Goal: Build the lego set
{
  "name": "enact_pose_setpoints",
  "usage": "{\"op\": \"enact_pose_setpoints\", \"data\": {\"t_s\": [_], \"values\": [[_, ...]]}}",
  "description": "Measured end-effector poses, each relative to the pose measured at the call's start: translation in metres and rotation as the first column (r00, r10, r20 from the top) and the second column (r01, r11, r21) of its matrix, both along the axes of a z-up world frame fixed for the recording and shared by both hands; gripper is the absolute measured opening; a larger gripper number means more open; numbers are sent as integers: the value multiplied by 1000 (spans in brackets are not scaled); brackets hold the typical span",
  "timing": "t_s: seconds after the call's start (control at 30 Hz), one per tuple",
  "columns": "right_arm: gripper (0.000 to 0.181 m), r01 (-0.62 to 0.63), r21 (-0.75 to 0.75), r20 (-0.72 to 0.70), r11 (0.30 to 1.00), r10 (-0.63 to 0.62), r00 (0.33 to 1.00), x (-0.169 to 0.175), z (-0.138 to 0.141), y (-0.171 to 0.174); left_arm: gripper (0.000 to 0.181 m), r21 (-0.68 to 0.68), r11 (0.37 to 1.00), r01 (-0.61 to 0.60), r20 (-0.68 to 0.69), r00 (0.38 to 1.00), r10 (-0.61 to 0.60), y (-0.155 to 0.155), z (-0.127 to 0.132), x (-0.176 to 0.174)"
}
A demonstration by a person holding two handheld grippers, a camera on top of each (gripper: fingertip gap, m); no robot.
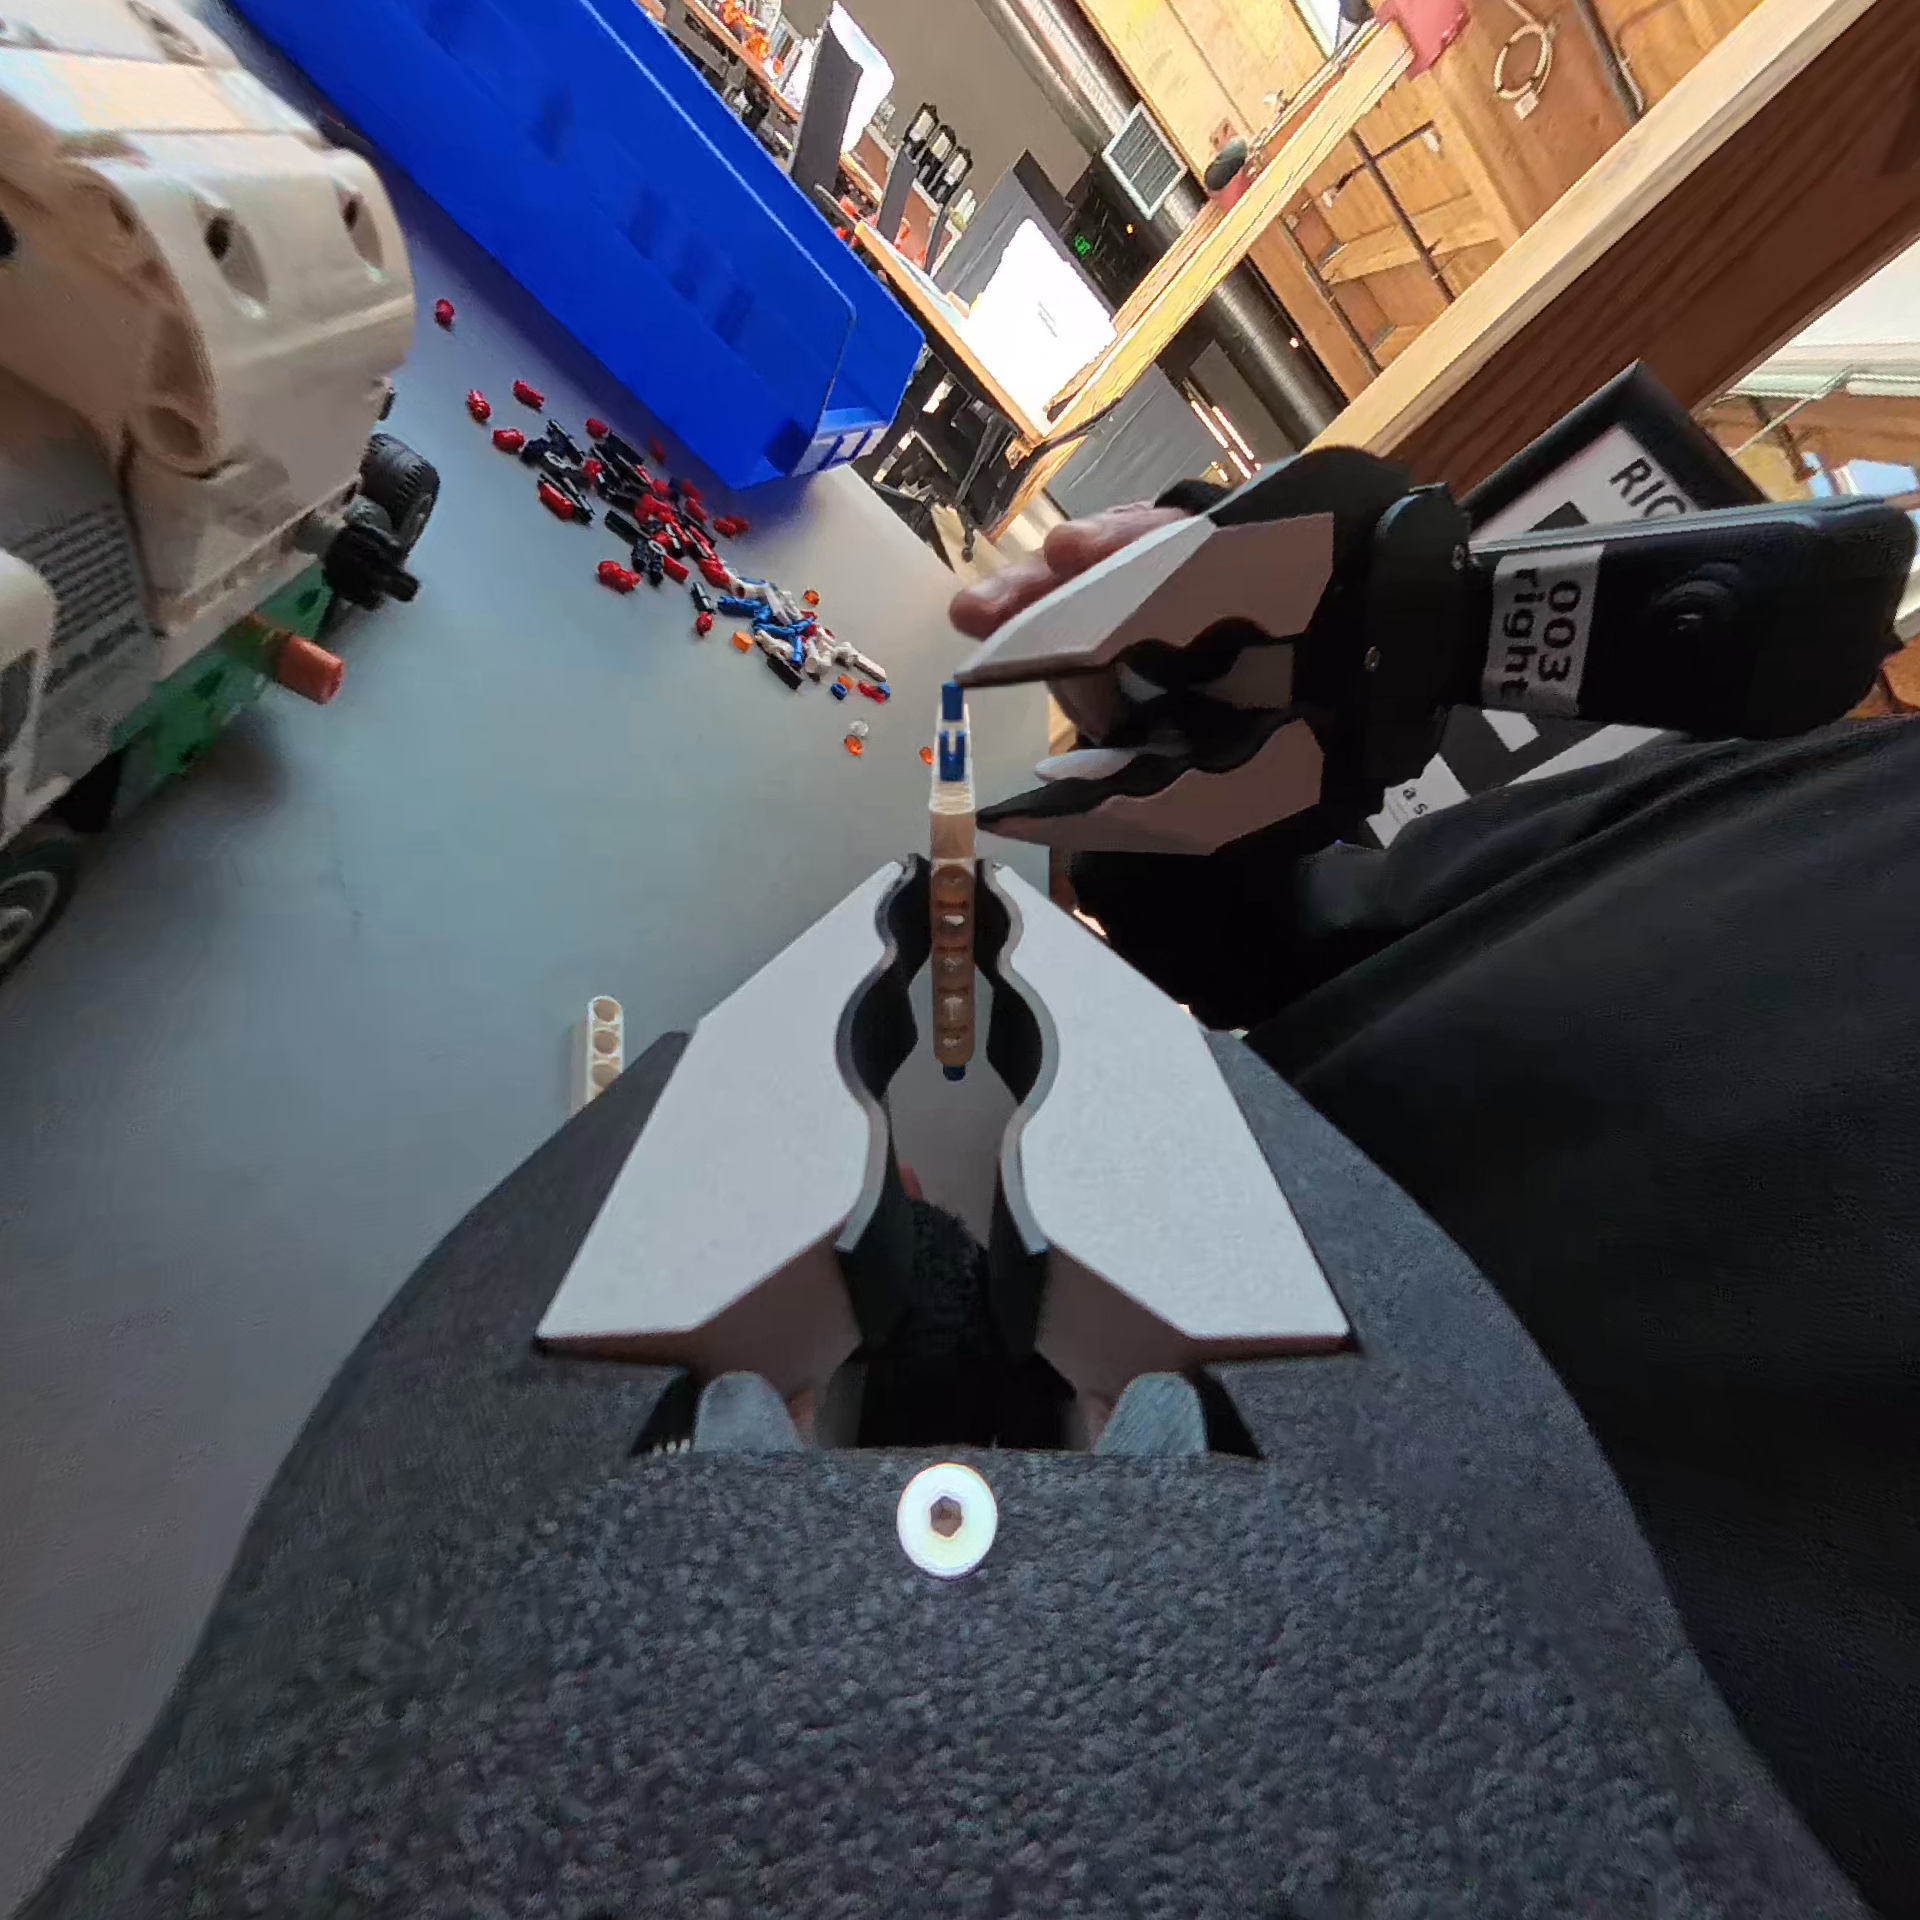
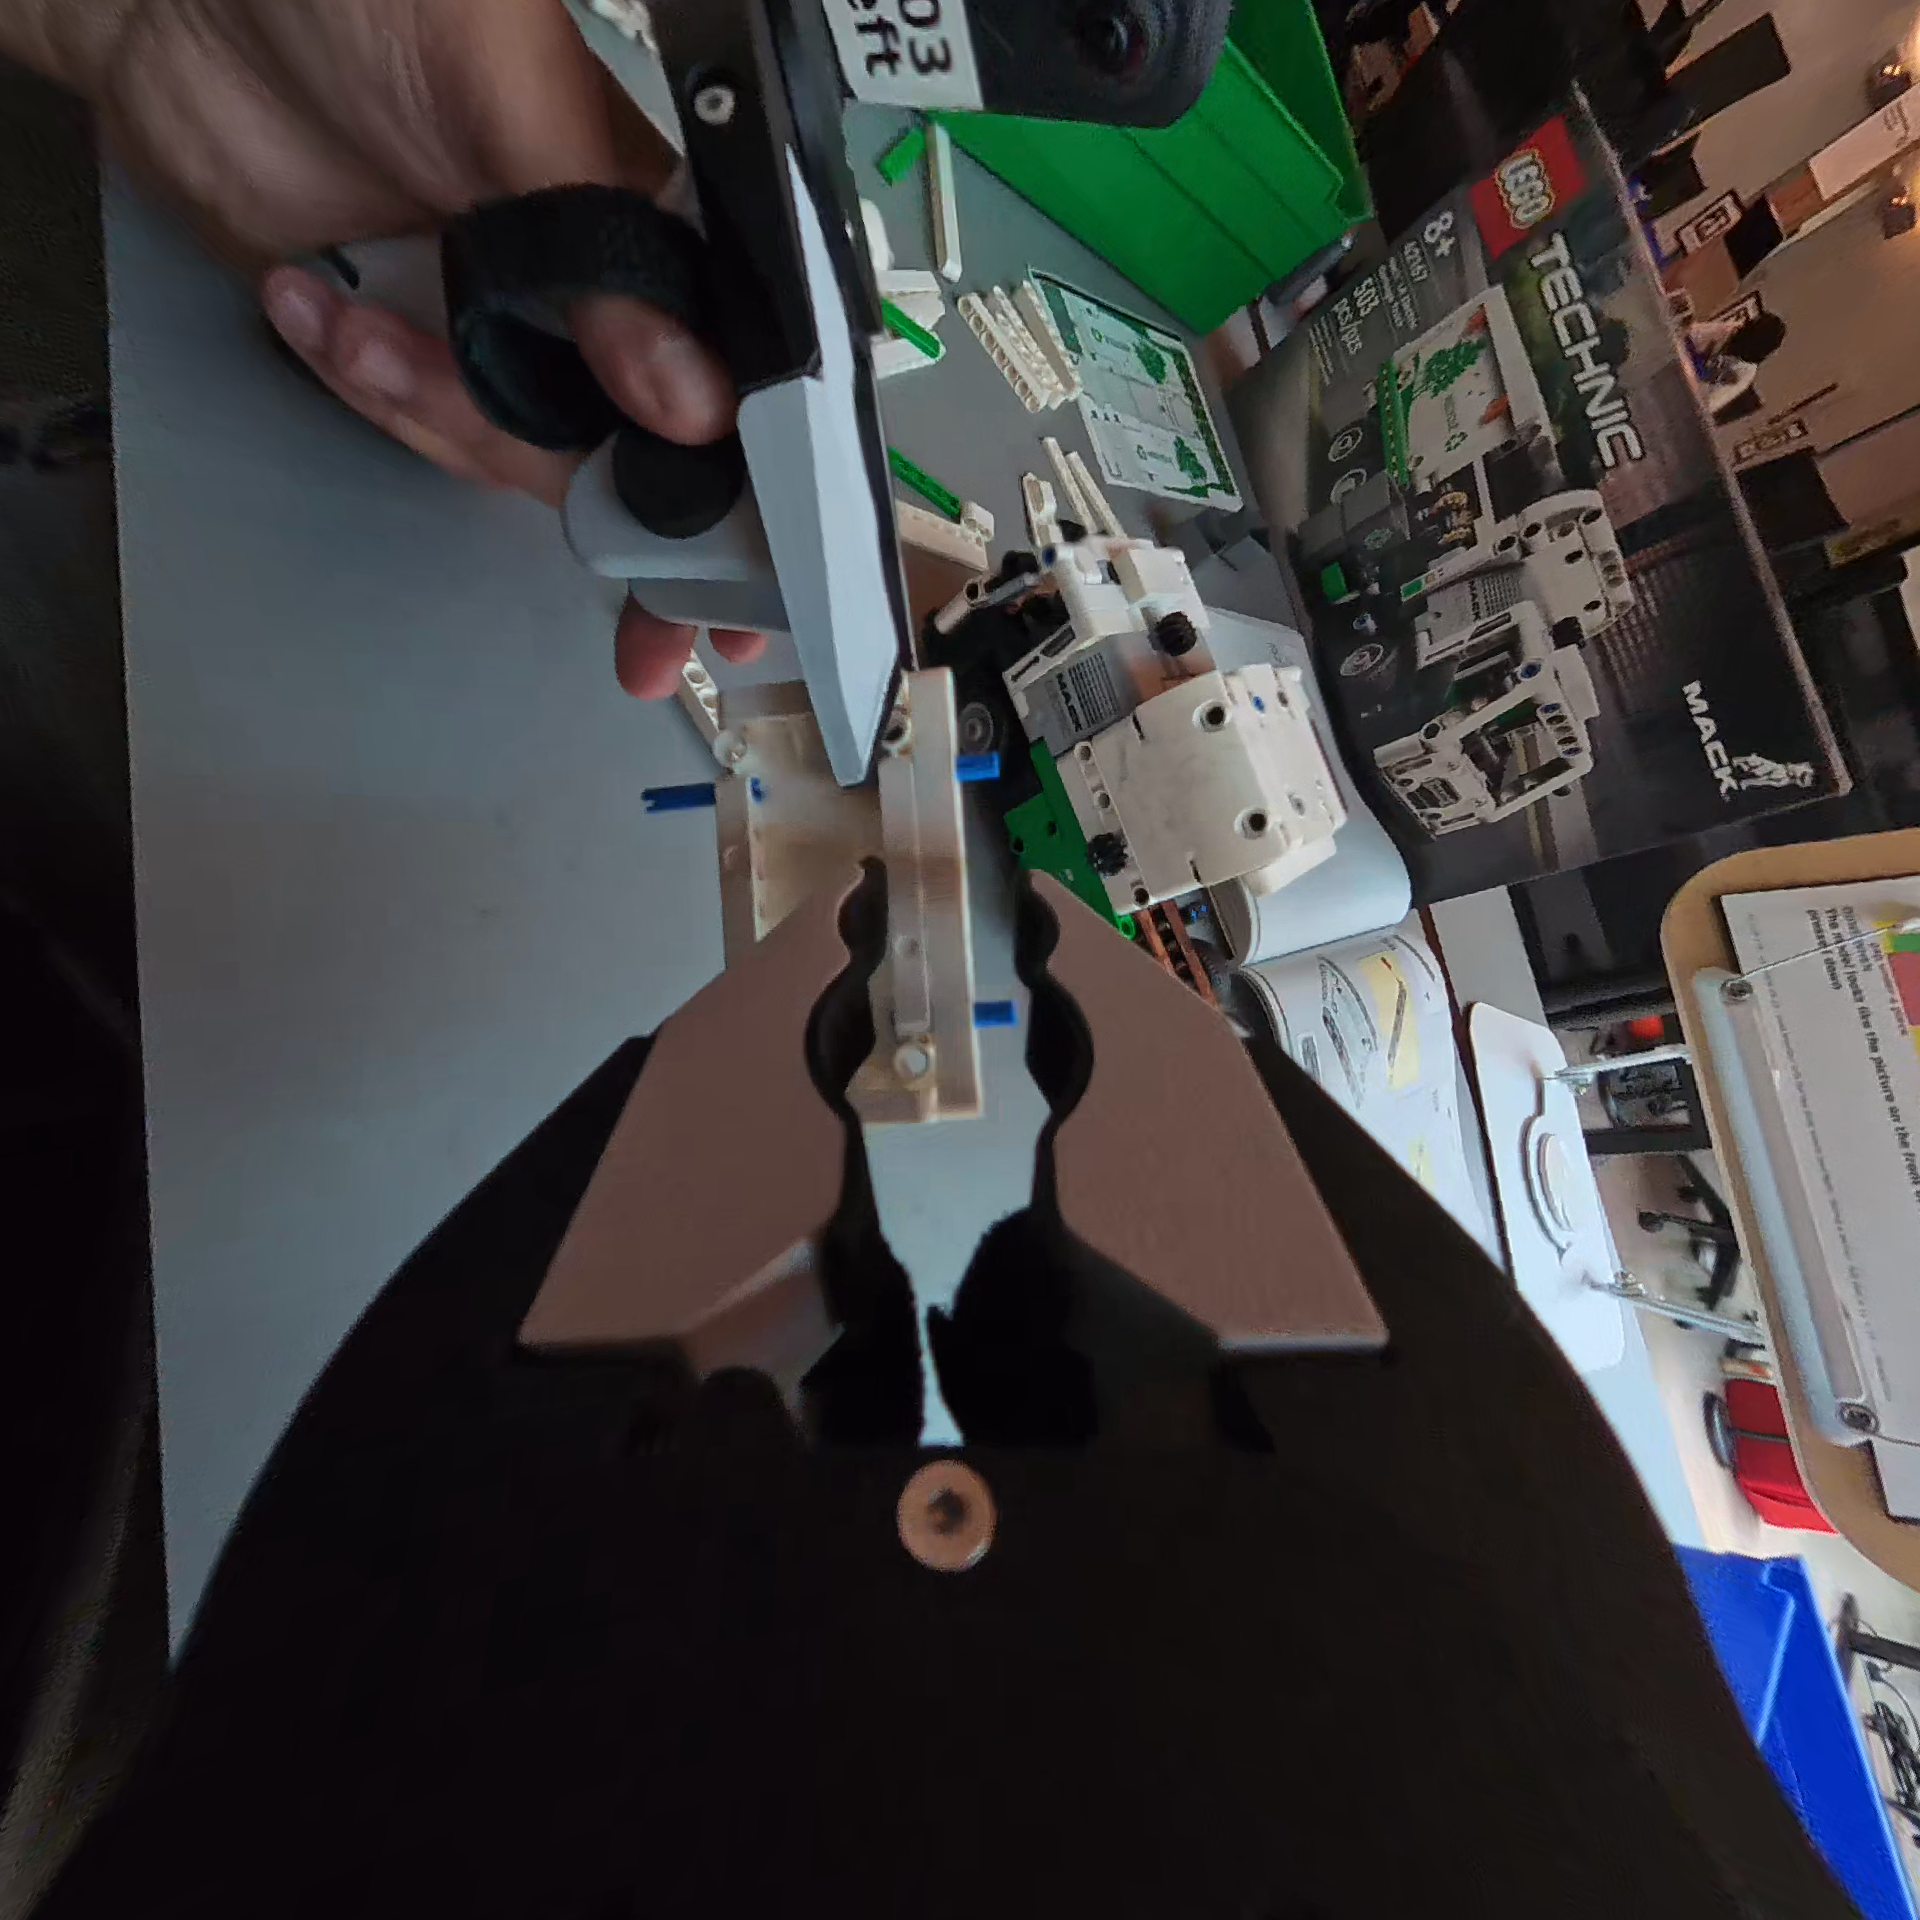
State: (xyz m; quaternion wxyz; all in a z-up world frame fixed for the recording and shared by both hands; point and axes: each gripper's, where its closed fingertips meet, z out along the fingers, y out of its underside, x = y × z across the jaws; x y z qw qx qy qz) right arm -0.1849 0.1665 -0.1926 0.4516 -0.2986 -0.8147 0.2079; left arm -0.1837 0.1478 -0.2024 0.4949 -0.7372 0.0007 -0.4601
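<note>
My left gripper [image 1: 951, 868] is squeezed tight on a white lego panel [image 1: 953, 935] with blue pins [image 1: 950, 743], held up in the air over the grey table [image 1: 416, 935]. My right gripper [image 2: 951, 894] is open wide around the panel's edge, not pinching it. The half-built white truck [image 2: 1174, 758] sits just behind. Far left lies a pile of little red and black pins [image 1: 644, 520] near a blue bin [image 1: 623, 208].

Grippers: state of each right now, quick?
Left gripper: shut on the white panel assembly.
Right gripper: open around the assembly, not clamped.
</note>
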Motion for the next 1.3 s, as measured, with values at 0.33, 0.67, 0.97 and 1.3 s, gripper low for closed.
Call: {"op": "enact_pose_setpoints", "data": {"t_s": [0.33, 0.67, 0.97, 1.3], "values": [[0, -98, 0, 27, 995, 98, 995, 7, -4, -14, 6, -23, 998, 52, -77, 996, -53, -4, -9, 17], [29, -107, -647, 186, 755, 292, 938, 35, -12, -22, 6, -40, 984, 175, -315, 932, -178, -21, -16, 25], [7, -155, -748, 46, 646, 283, 958, 30, 6, -27, 27, 117, 991, 57, -360, 933, -11, -23, 26, 21], [6, -337, -936, -339, -102, 1, 941, 17, 65, -21, 32, 286, 943, -170, -13, 983, 181, -22, 38, 28]]}}
